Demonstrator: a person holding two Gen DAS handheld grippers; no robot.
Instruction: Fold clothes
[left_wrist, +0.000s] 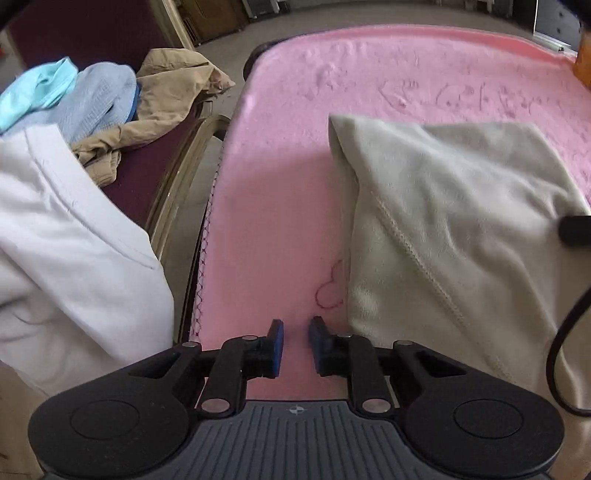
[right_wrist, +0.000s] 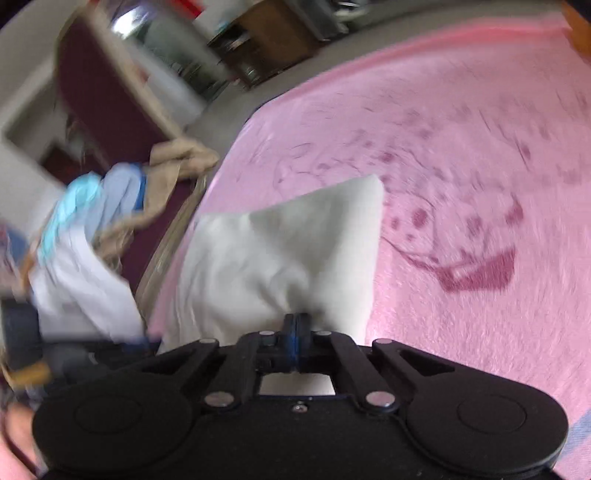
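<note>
One cream garment, corner pointing away, in closed right tongs; left tongs slightly parted, empty.

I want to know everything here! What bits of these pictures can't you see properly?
- Cream garment: left wrist view, its right side is cut off by the picture edge; what kind of clothing it is stays unclear.
- Clothes pile on the chair: right wrist view, smeared by motion blur.
- Right gripper: shut on the cream garment, the pinched part is hidden between its pads.
- Pink blanket pattern: blurred, drawing unreadable.
- Left gripper: nothing between its pads.
</note>
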